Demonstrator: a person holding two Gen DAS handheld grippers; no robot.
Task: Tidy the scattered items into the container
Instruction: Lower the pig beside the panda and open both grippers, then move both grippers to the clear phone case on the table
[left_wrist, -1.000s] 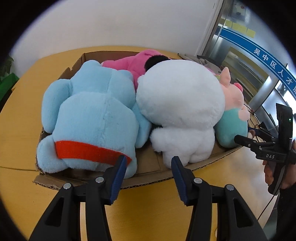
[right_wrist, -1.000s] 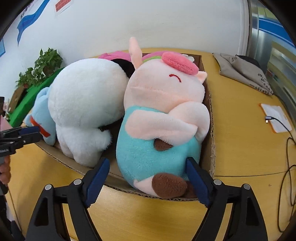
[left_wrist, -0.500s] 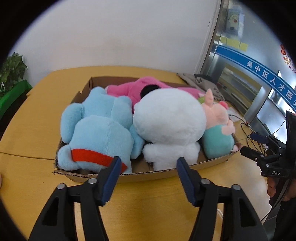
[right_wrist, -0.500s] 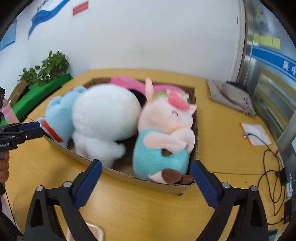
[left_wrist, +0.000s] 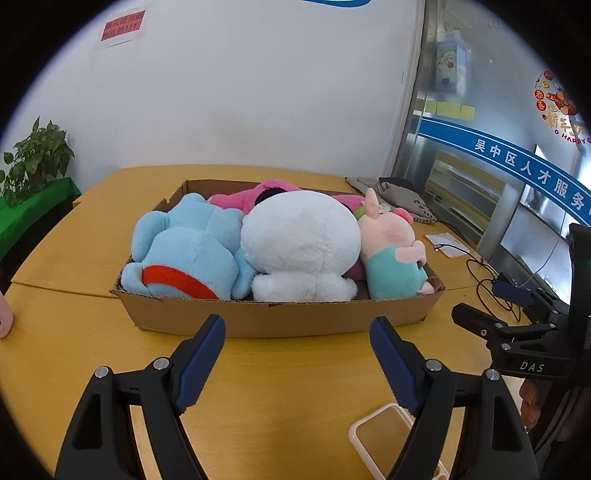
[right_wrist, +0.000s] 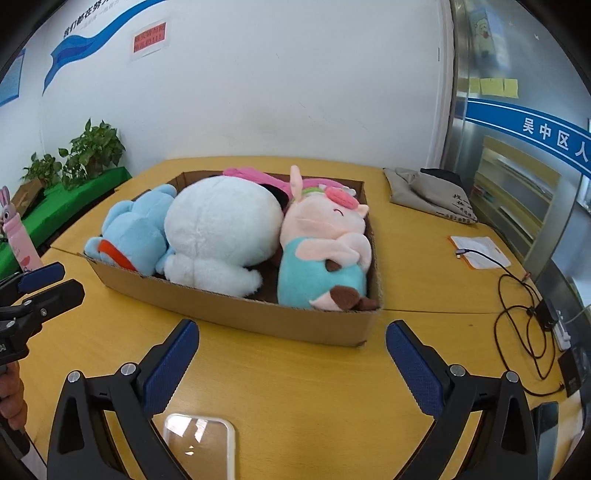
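Ahead of both tools (left_wrist: 297, 332), filled box (left_wrist: 280, 317)

So the cardboard box (left_wrist: 280, 319) is a shallow, open-topped tray sitting flat on the yellow wooden surface (left_wrist: 288, 391), and it's packed full. Four plushies are in there. The light blue one (left_wrist: 184, 251) with a red band fills the left end, lying face down. Squeezed right up against it is the big white one (left_wrist: 301, 243), round back up, stubby legs toward the near wall. At the right end lies a pink pig (right_wrist: 325, 236) in a teal outfit, on its side, brown hooves poking at the near corner. A hot pink plush (left_wrist: 266, 192) is wedged along the back wall, mostly hidden behind the others.
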